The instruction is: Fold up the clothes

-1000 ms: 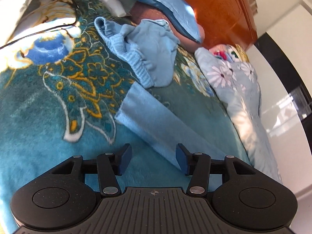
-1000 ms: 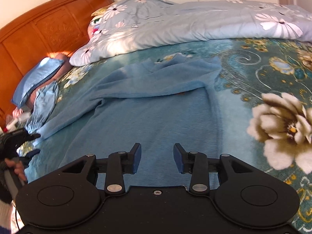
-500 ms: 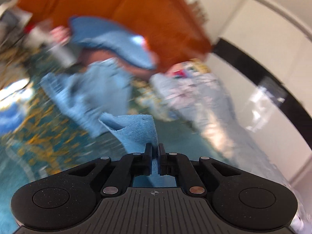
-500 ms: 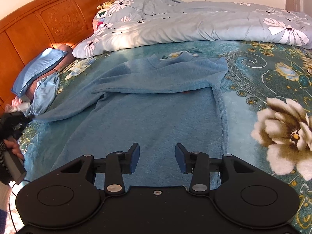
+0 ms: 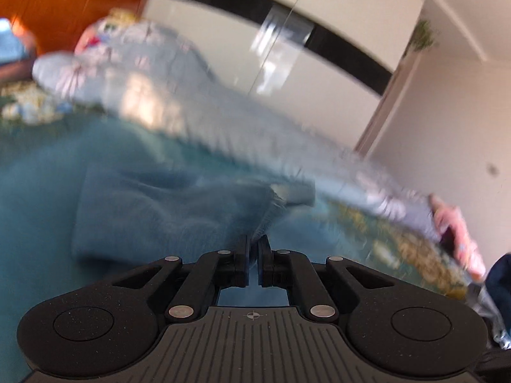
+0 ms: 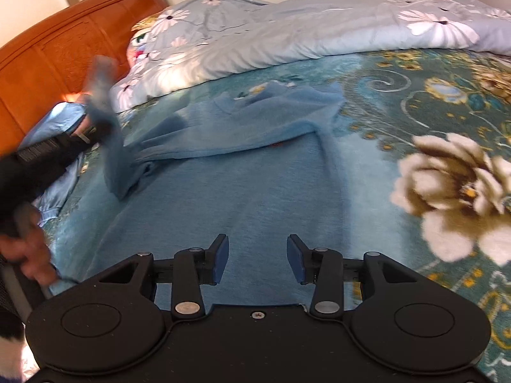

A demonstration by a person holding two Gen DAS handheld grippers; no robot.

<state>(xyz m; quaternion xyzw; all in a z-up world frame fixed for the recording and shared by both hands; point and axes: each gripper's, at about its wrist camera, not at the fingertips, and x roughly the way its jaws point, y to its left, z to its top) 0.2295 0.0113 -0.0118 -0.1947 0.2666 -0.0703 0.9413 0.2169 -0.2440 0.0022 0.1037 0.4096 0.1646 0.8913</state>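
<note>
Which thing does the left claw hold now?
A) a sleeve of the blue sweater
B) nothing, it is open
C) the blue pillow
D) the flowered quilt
A: the left claw is shut on blue knit cloth, and the right view shows the sleeve lifted off the sweater.

left wrist: low over bed, close behind its fingers, facing across blanket toward duvet and wall, blurred | right wrist: higher, angled down along sweater, facing headboard and duvet | shared: sweater, blanket, duvet, headboard
</note>
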